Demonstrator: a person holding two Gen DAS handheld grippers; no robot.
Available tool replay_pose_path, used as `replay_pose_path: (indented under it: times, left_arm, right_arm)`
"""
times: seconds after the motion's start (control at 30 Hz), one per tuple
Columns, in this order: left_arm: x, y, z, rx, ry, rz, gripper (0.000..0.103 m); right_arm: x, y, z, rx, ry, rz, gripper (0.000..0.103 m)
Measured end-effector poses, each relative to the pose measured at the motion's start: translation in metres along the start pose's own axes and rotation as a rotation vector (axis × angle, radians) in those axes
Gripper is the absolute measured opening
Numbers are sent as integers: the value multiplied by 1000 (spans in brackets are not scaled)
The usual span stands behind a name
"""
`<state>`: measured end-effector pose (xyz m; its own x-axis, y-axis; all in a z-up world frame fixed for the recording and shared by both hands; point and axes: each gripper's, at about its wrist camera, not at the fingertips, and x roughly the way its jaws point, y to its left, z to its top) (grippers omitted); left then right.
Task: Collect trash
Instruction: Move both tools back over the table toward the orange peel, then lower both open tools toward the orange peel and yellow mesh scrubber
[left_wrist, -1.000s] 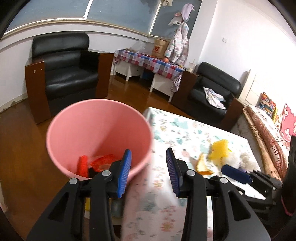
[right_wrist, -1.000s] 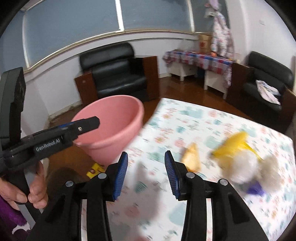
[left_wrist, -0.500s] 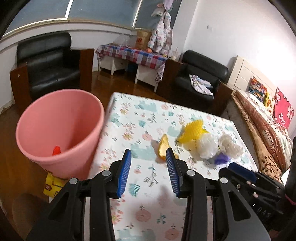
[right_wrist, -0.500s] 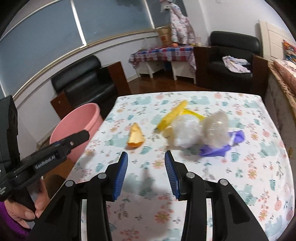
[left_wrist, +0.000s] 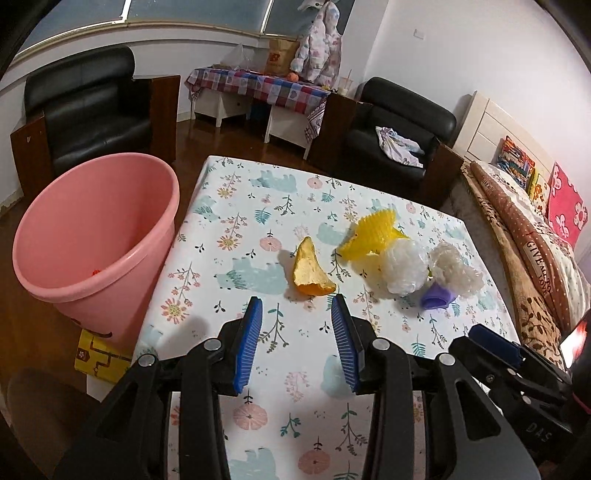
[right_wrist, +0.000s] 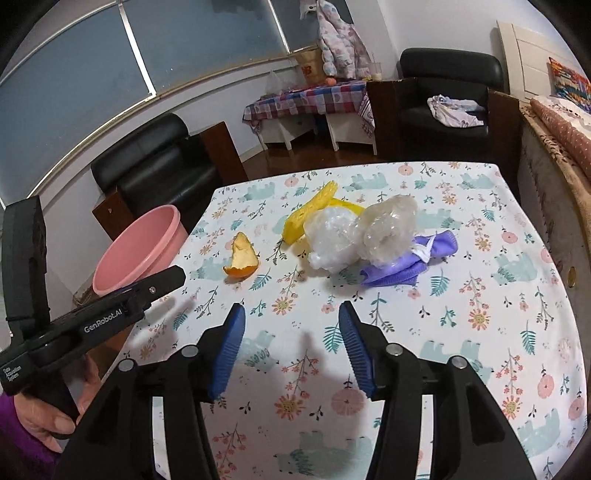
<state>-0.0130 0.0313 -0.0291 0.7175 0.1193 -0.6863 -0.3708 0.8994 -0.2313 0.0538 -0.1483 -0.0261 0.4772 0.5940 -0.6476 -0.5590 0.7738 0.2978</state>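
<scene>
Both hand-held grippers spread and empty over the counter (left_wrist: 221, 206).
Pink bin (left_wrist: 92, 236) at frame left; peel (left_wrist: 308, 267) mid-frame, just beyond the left hand-held gripper (left_wrist: 295, 347); right hand-held gripper (right_wrist: 290, 349) points toward wraps (right_wrist: 332, 240).

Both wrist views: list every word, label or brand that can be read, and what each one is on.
"GenRobot.AI": side of the left hand-held gripper.
"DAS": body of the right hand-held gripper; the rest is cut off.
"GIVE ALL TO LOVE": brown bedding.
Small white print on the left gripper's handle: too small to read with certainty.
Red logo on the paper bag: too blurred.
</scene>
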Motion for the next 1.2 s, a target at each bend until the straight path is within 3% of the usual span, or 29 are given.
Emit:
replay_pose_path:
  times: [0.37,0.57,0.8,1.2]
  left_arm:
    - [1,-6,-1,12,7,9,39]
    - [5,-10,-1,17,20,7,39]
    - [6,-13,-3,31,29,22,39]
    - [-30,-4,-4,12,-44,129,39]
  right_arm:
    - [-14,12,-2,-95,-45,19,59]
    - [-15,7,-4,-77,-56,8,60]
    - [-12,3,-1,-71,-67,73,60]
    - [-3,13,1,-95,-20,199,60]
